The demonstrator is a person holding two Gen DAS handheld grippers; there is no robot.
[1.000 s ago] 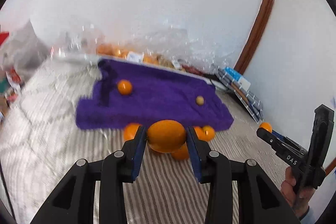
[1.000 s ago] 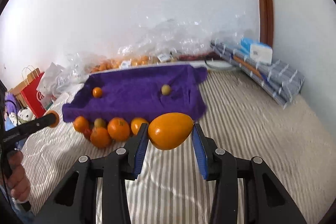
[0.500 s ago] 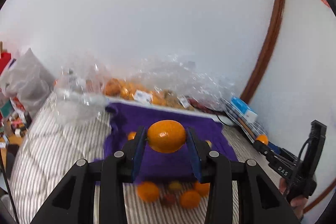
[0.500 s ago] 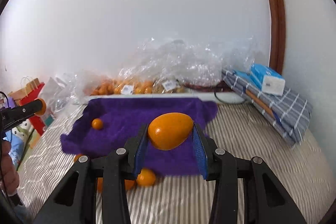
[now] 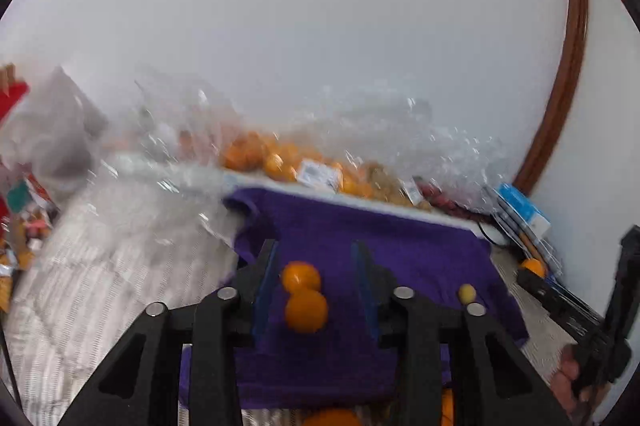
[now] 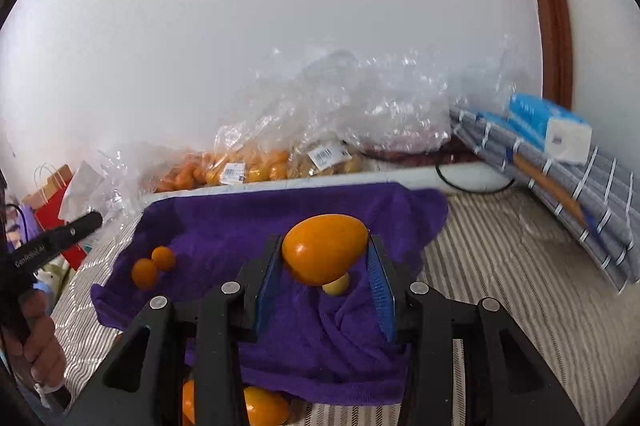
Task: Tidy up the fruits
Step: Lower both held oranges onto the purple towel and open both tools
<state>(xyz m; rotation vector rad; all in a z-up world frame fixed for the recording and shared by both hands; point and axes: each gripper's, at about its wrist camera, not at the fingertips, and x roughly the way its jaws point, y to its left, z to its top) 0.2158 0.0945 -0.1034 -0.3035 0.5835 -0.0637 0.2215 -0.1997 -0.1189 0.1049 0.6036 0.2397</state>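
We are sorting fruit onto the purple towel (image 6: 256,222): our left tool (image 5: 316,276) is hanging wide apart over two small oranges (image 5: 305,296) lying there, while our right tool (image 6: 325,268) is gripping the large orange fruit (image 6: 325,252), needing lowering beside the small yellow fruit (image 6: 337,284).

Two oranges (image 5: 305,293) touching on purple towel (image 5: 400,250), oval orange (image 6: 325,248) held above

On the purple towel (image 6: 248,222): two oranges (image 6: 145,273), one small yellow fruit (image 6: 337,284).
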